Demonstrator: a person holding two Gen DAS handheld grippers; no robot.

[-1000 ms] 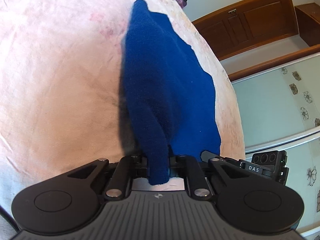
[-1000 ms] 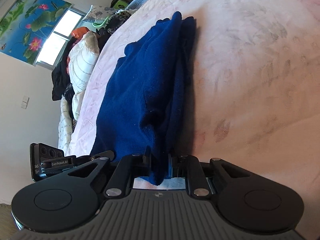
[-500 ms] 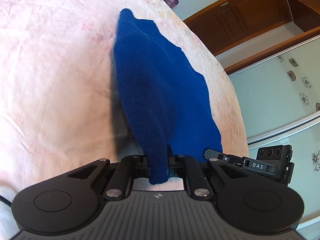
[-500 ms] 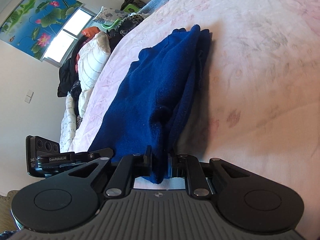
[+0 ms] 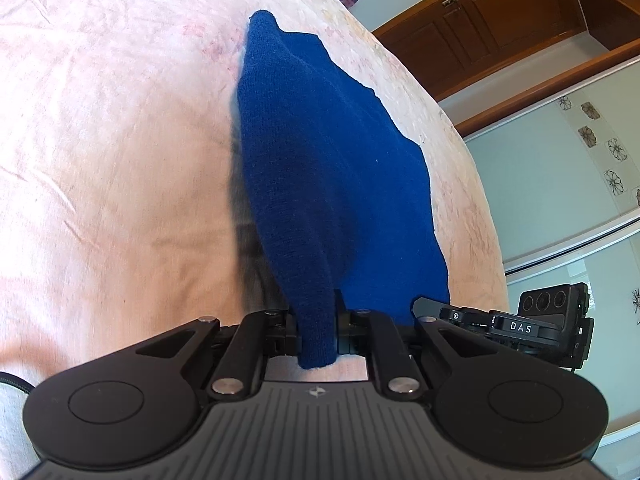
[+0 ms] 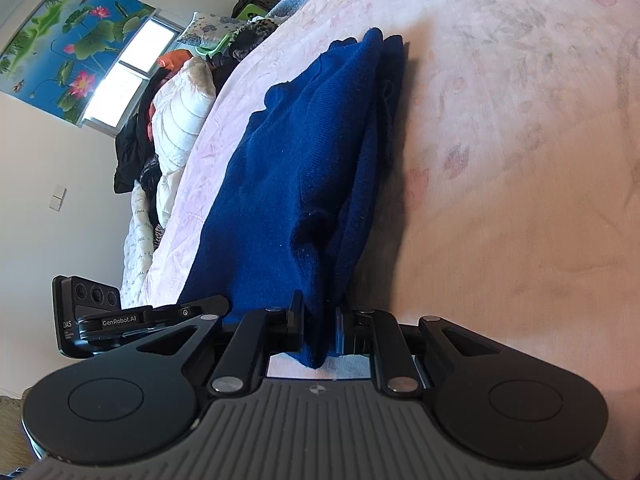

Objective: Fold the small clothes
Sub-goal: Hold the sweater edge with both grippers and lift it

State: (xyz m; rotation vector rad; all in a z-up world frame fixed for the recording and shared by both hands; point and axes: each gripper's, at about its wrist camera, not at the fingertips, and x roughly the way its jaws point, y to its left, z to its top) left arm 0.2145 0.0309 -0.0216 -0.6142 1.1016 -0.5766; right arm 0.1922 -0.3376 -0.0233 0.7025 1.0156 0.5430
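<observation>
We read "DAS" in white letters on the black camera module (image 5: 554, 322) at the right of the left wrist view. In the right wrist view, the other gripper's black mount (image 6: 120, 322) carries "GenRobot.AI", and beside it, running sideways on its camera block (image 6: 66, 326), what looks like "DAS"; smaller print below is too blurred to read.

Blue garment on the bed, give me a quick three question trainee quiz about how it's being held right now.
1. True or false: the left gripper is shut on the blue garment.
2. What does the right gripper hold?
A. blue garment
B. white quilt
C. nothing
3. The garment's far end rests on the pink ____.

Key: 1 true; 2 A; 3 bedsheet.
</observation>
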